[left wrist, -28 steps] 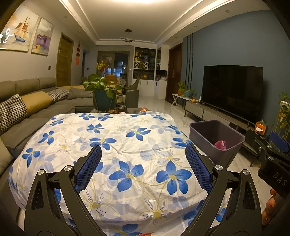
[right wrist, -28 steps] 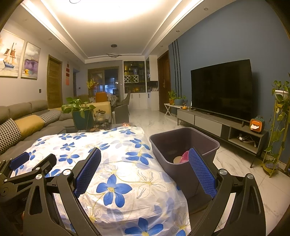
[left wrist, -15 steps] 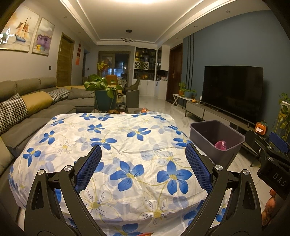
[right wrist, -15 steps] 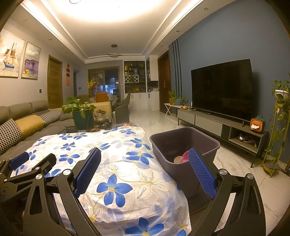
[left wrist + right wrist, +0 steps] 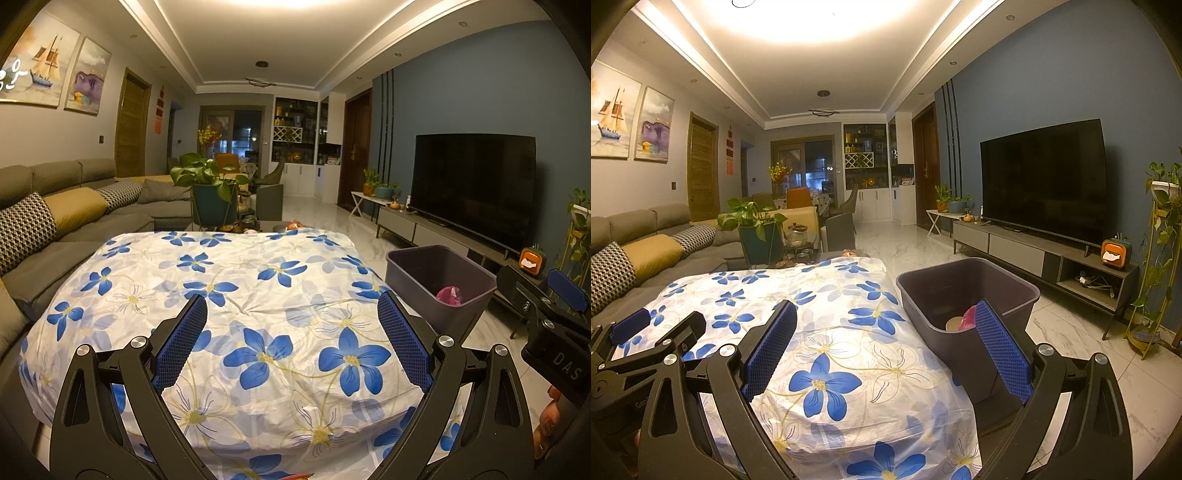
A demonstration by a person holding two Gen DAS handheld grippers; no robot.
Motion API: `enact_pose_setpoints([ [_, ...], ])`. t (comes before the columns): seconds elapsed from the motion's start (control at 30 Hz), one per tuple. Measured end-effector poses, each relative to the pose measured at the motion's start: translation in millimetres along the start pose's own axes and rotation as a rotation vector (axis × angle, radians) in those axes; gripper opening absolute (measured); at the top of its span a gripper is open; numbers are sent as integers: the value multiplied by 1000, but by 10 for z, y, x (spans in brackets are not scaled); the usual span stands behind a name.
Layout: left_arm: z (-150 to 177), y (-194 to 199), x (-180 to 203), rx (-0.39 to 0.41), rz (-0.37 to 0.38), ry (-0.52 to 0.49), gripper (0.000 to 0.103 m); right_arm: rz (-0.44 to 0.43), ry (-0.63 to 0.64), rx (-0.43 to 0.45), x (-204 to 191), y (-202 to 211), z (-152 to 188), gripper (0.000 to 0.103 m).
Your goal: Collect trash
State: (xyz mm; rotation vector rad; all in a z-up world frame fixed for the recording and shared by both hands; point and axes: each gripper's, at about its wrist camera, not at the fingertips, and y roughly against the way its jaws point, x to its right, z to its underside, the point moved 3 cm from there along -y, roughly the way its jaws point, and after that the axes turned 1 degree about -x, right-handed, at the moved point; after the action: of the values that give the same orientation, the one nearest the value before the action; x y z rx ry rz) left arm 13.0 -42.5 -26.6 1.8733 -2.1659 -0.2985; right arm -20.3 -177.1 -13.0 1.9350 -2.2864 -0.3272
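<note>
Beside the purple bin, on its sofa side, a counter draped in a white cloth with blue flowers fills most of both views; the cloth is thin, wrinkled and hangs over rounded corners, its top bare of loose items. The bin stands on the marble floor touching or just beside the cloth's edge, on the side toward the television. It is a smooth plastic tub, rectangular with rounded corners and a rolled rim, its long axis running away from the cameras toward the far end of the room, its mouth facing up. Inside the bin lies the trash: a crumpled pink wrapper against the near wall and, next to it in the right wrist view, a pale round piece whose material cannot be told.

The left claw hovers level over the near part of the cloth, pointing along the bin's long axis, its blue textured pads spread wide with nothing between them. The right claw sits just beside it, closer to the bin, likewise spread wide and empty, one pad overlapping the bin's near wall in view.
</note>
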Motion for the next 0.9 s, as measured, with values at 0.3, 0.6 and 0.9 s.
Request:
enact_pose_setpoints([
  [0.3,2,5,-2,1,-1,-1,92,1,1,1,-1,-7,-4,93],
  [0.6,-9,11,0,1,0,0,92,-1,0,2,-1,-9,-7,93],
  [0.9,-3,11,2,2,0,0,92,-1,0,2,5,-8,-2,93],
])
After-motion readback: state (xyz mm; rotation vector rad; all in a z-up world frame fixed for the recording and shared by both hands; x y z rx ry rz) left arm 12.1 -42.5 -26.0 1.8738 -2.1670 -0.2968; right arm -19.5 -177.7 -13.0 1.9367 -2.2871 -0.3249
